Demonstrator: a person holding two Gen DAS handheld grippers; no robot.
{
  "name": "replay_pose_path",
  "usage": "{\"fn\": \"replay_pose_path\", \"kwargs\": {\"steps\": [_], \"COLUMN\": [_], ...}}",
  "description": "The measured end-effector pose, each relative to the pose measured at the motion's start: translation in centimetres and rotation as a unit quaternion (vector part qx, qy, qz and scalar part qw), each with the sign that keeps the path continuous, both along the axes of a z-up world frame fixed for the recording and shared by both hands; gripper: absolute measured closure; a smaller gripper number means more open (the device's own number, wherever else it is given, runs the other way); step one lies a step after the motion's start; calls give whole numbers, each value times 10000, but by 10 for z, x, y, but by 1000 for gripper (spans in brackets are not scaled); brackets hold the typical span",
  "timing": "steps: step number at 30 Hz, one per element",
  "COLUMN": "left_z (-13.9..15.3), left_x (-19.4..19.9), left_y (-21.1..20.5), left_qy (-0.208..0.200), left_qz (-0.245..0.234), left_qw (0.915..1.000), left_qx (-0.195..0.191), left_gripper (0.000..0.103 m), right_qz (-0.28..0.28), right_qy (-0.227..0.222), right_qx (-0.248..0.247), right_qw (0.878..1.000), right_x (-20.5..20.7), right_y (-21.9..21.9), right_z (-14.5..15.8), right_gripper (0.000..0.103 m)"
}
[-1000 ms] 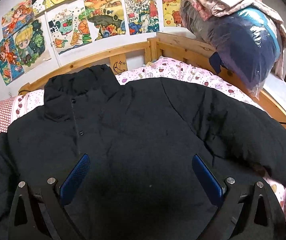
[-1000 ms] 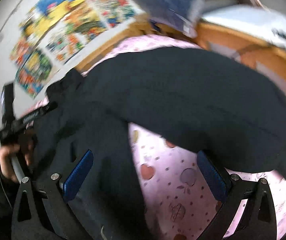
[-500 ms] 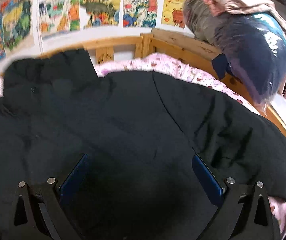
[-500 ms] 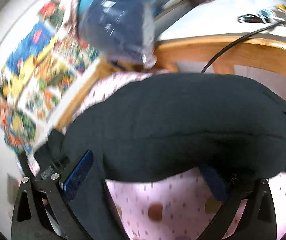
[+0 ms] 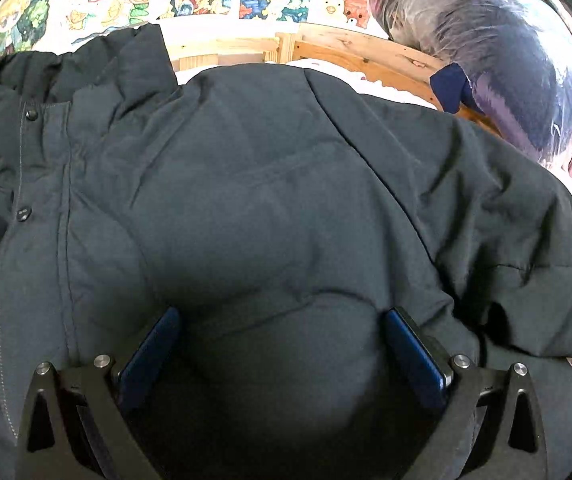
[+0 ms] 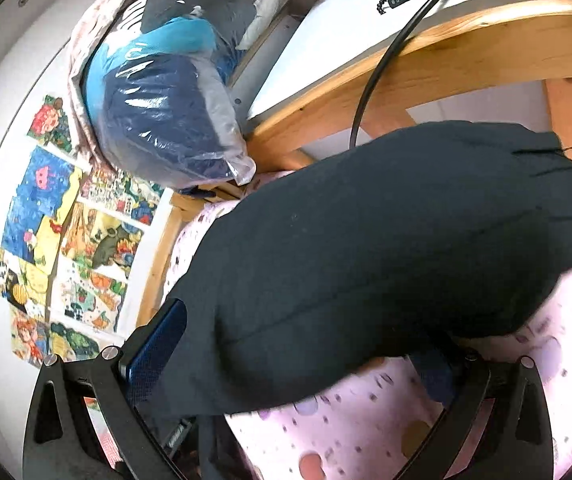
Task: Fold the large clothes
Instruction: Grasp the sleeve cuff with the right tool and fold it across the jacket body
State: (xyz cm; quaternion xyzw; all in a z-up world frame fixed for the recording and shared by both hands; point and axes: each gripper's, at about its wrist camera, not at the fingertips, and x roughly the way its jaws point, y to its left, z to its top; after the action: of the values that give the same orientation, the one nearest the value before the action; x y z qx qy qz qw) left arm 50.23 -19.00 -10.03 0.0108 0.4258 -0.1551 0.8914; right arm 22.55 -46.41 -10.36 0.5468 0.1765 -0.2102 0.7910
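Black jacket (image 5: 270, 184), one, on bed; two tools, left (image 5: 282, 344) and right (image 6: 298, 356), both spread wide

Jacket (image 5: 270, 184): dark matt woven cloth, padded, softly creased, with stitched seams and dull snap studs.
Bed frame (image 6: 438, 68): pale bare wood, smooth, visible grain and knots.
Bed sheet (image 6: 366, 428): pink printed cloth, matt.
Storage bag (image 6: 158, 120): clear glossy plastic, wrinkled.
Wall pictures (image 6: 66, 232): coloured paper.
Gripper pads (image 5: 414, 352): blue, finely textured; arms black matt, shiny metal screws.
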Motion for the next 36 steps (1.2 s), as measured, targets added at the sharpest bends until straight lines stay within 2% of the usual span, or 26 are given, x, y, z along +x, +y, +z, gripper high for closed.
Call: {"fn": "replay_pose_path", "kwargs": {"steps": [5, 10, 11, 12, 14, 18, 22, 26, 32, 36], "left_z": [2, 2, 1, 1, 1, 0, 0, 5, 28, 53], "left_x": [2, 2, 1, 1, 2, 0, 0, -6, -20, -30], "left_y": [1, 4, 5, 4, 4, 7, 9, 16, 34, 55], "left_qy": [20, 31, 30, 29, 28, 30, 50, 95, 311, 350], "left_qz": [-3, -5, -7, -6, -6, -7, -18, -28, -6, 73], "left_qw": [10000, 10000, 10000, 10000, 9999, 9999, 9998, 9995, 9990, 9991], "left_qx": [-43, -93, -94, -93, -106, -141, -187, -287, -327, -235], "left_gripper": [0, 0, 0, 0, 0, 0, 0, 0, 0, 0], "right_qz": [-593, -797, -826, -873, -895, -840, -648, -451, -18, 604], "right_qy": [76, 358, 400, 479, 654, 934, 1351, 1481, 1335, 991], "right_qx": [102, -49, -109, -211, -394, -837, -1936, -2676, -3515, -4090], "right_qw": [9982, 9962, 9957, 9948, 9931, 9885, 9696, 9510, 9266, 9051], "right_x": [-31, -22, -21, -19, -19, -17, -6, 1, 11, 29], "right_y": [-6, -18, -20, -21, -23, -26, -13, -4, 16, 49], "right_z": [-5, -4, -5, -3, -2, 7, 36, 63, 103, 131], "right_gripper": [1, 3, 11, 27, 46, 71, 83, 87, 90, 90]}}
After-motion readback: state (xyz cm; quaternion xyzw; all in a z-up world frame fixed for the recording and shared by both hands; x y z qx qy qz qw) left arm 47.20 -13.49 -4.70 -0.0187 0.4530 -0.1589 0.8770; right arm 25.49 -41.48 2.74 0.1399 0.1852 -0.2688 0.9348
